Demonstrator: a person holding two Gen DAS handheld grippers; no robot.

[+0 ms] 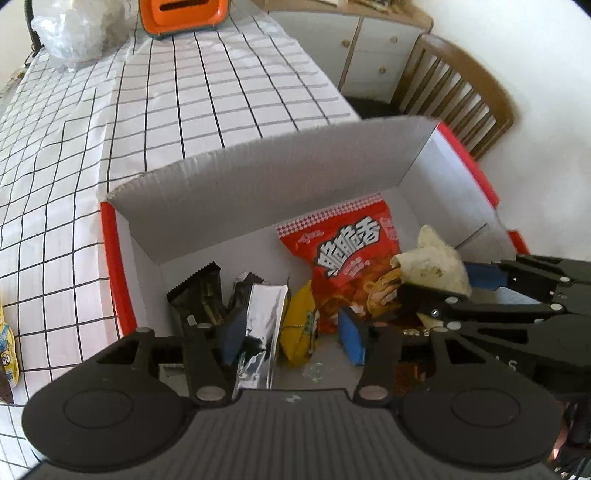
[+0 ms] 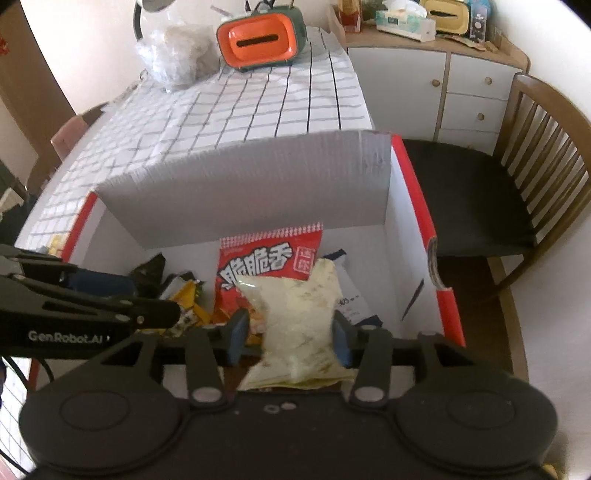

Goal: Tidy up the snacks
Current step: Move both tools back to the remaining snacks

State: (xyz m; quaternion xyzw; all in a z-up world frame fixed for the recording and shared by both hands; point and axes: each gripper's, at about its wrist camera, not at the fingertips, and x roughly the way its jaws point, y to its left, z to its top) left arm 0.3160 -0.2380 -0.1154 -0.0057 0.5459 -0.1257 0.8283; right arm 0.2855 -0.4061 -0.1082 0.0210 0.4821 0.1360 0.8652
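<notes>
A white cardboard box (image 1: 258,177) (image 2: 258,184) with red outer sides stands open on the table. Inside lie a red snack bag (image 1: 347,254) (image 2: 266,262), dark wrappers (image 1: 199,295), a yellow packet (image 1: 299,325) and a silver packet (image 1: 262,325). My left gripper (image 1: 291,336) (image 2: 147,295) hangs in the box with its jaws apart; the silver packet leans by its left pad, unpressed. My right gripper (image 2: 290,339) (image 1: 450,291) also stands open. Between its pads is a pale cream packet (image 2: 299,321) (image 1: 432,262), with a gap on the left side.
The box sits near the right edge of a table with a checked cloth (image 1: 184,92). An orange tissue box (image 2: 262,40) and a clear plastic bag (image 1: 74,33) stand at the far end. A wooden chair (image 2: 517,184) is to the right. A yellow cartoon packet (image 1: 7,347) lies left of the box.
</notes>
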